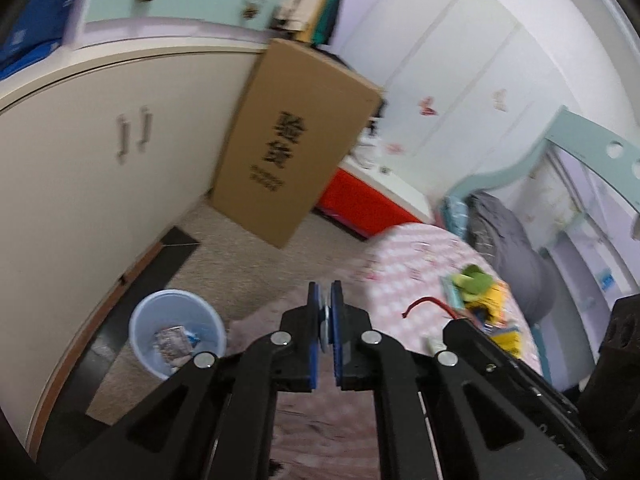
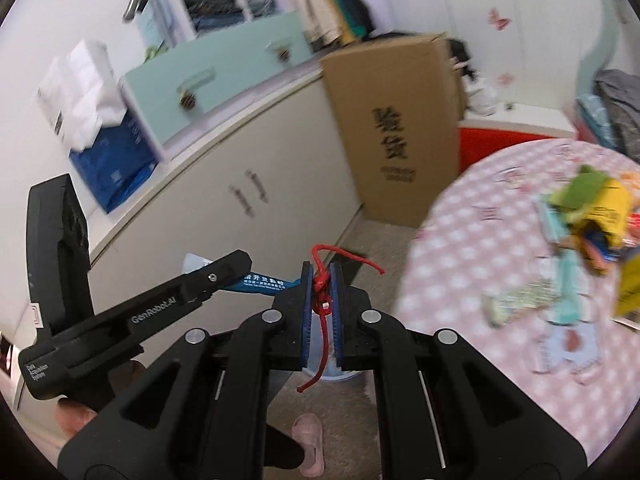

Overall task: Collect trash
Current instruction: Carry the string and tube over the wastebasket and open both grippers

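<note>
While both grippers hang over the floor beside the table, the handling cues read as follows:
Red string [image 2: 321, 288]: limp, very light cord, pinched at its knotted middle; loose ends dangle above and below the jaws
Right gripper [image 2: 321, 292]: clenched on the string, above the bin
Left gripper [image 1: 327, 320]: closed on a thin blue wrapper [image 2: 264, 282], flat, light, likely slippery
Bin [image 1: 176, 332]: pale blue, near left on the floor, wrappers already inside
Table [image 2: 460, 240]: pink checked cloth, more litter at far right
</note>
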